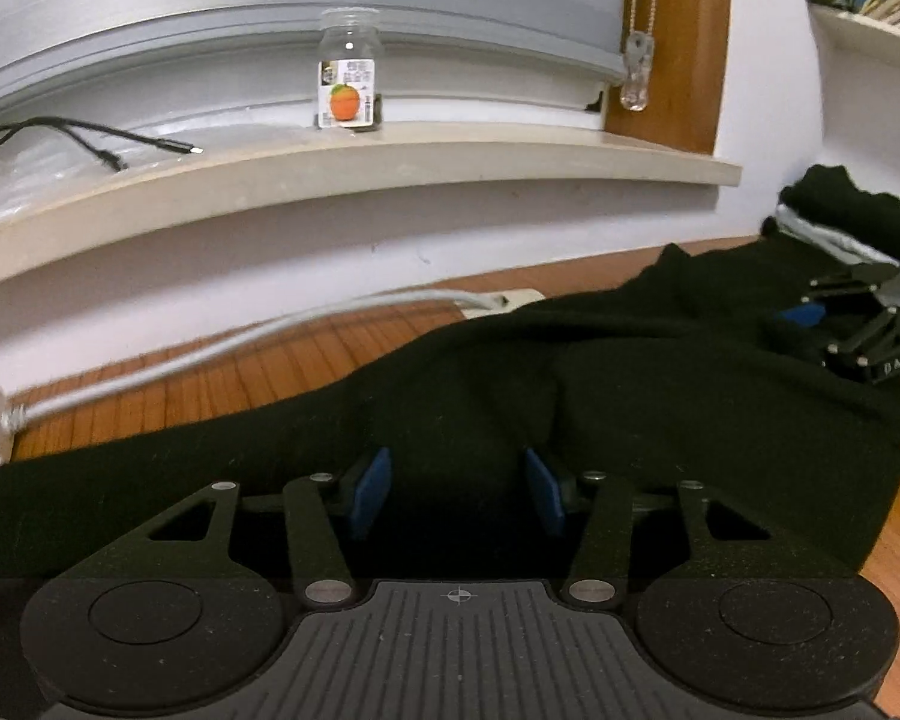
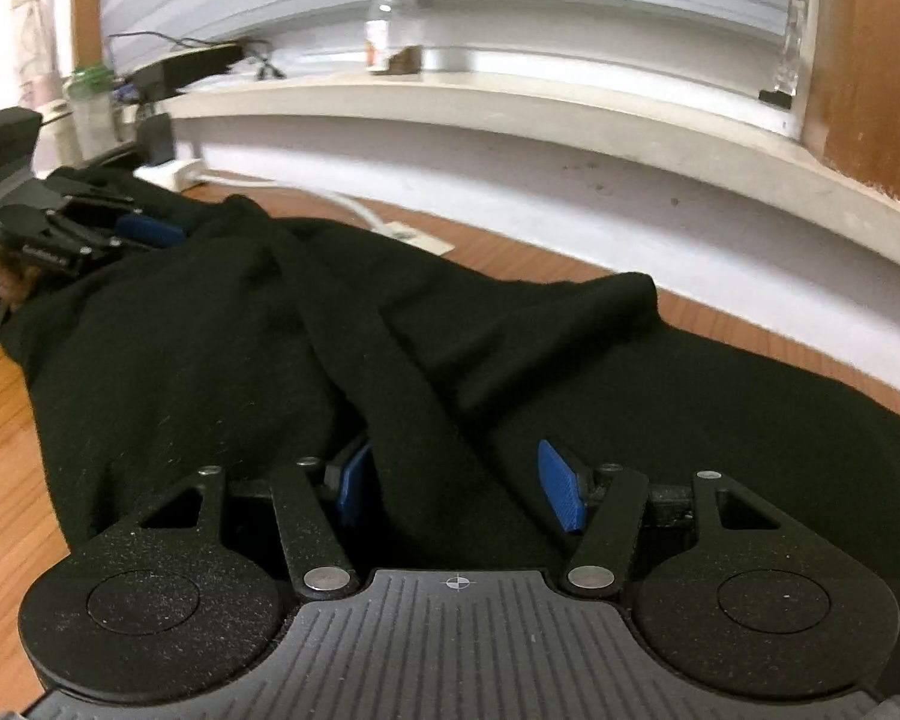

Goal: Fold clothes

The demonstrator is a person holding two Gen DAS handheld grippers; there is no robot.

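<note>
The black garment (image 2: 210, 330) lay rumpled on the wooden tabletop (image 2: 0, 450), below the windowsill (image 1: 390, 156); the left gripper (image 1: 457, 489) and right gripper (image 2: 459, 489) each straddled cloth, fingers half-spread, grasp uncertain; pinching matching edges evenly should square the fold; the sill's jar (image 1: 349, 78) showed an orange, text unreadable.

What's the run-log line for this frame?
task: fold clothes | black garment: spread on wooden table | left gripper: cloth between jaws | right gripper: fold between jaws | grip: unclear
</note>
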